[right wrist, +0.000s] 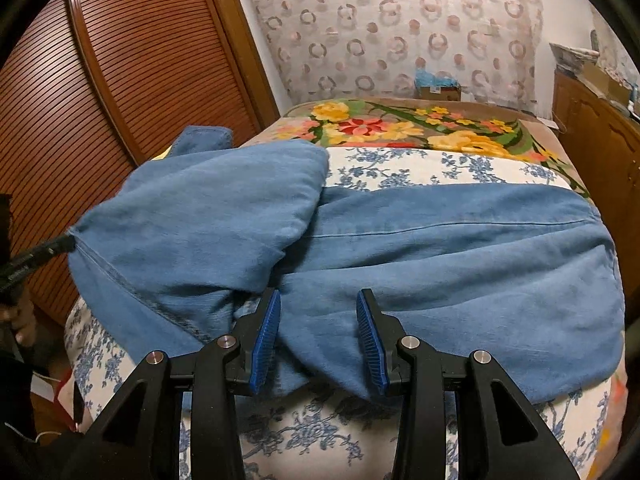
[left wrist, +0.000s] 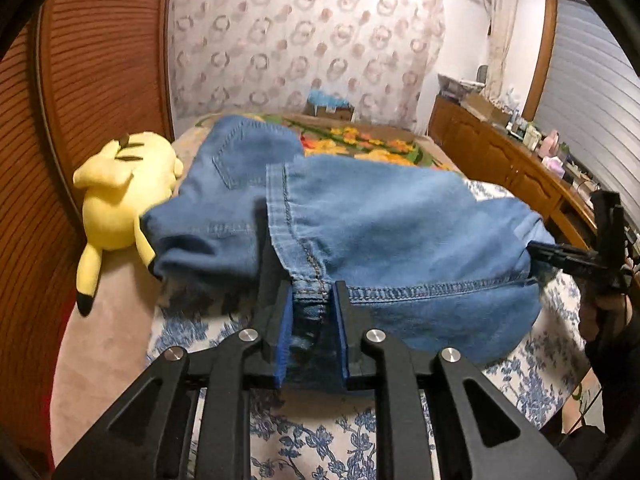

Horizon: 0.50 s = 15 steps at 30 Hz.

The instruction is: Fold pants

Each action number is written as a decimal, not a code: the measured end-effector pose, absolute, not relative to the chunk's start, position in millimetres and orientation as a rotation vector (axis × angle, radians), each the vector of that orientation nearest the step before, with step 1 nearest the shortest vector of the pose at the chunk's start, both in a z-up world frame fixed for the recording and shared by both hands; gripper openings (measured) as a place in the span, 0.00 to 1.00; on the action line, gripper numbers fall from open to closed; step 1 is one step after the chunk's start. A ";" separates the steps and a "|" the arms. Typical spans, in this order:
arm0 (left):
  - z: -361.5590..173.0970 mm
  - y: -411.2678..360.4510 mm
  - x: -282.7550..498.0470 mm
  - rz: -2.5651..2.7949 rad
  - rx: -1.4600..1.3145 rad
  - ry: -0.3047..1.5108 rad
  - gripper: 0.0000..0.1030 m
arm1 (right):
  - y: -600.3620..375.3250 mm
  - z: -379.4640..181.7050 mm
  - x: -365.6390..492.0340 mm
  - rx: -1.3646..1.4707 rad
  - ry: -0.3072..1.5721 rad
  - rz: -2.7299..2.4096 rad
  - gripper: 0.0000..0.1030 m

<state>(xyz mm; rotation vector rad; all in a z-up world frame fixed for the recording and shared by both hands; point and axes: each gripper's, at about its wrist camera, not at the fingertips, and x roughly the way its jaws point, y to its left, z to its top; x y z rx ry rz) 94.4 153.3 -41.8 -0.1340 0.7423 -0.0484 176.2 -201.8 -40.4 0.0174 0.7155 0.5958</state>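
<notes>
Left hand-held gripper (left wrist: 312,308): we see its blue pads (left wrist: 285,334) pressed onto a bunched seam of the jeans (left wrist: 380,232), so it grips the denim and lifts that hem edge off the bed (left wrist: 320,440). Ahead of it and to its left, the back pocket portion of the jeans lies on the bed, touching a yellow plush toy (left wrist: 116,200) that rests farther left, beside the slatted wooden door (left wrist: 92,60).

Right hand-held gripper (right wrist: 318,332): we see its fingers spread apart over the jeans (right wrist: 460,264), with denim lying between and beneath the blue pads (right wrist: 266,340); it holds nothing. In the left wrist view this gripper appears at the far right, its tip at the edge of the lifted fabric. Directly ahead of it, one trouser leg stretches flat across the bed toward the right, while to its left a folded-over layer is raised by the other gripper, whose tip enters at the left margin.

Beyond the jeans we note a flowered blanket (right wrist: 420,128), and to the right a wooden cabinet (left wrist: 500,148) bearing small items.
</notes>
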 end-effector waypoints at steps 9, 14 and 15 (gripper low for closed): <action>-42.0 142.4 101.2 -0.067 -0.125 0.731 0.73 | -220.1 -39.1 174.9 0.005 0.712 0.565 0.40; -38.3 124.8 122.2 -0.093 -0.098 0.732 0.74 | -224.9 -31.2 193.9 -0.020 0.690 0.571 0.40; -37.2 120.6 126.7 -0.098 -0.092 0.731 0.74 | -223.9 -29.4 199.9 -0.029 0.685 0.577 0.40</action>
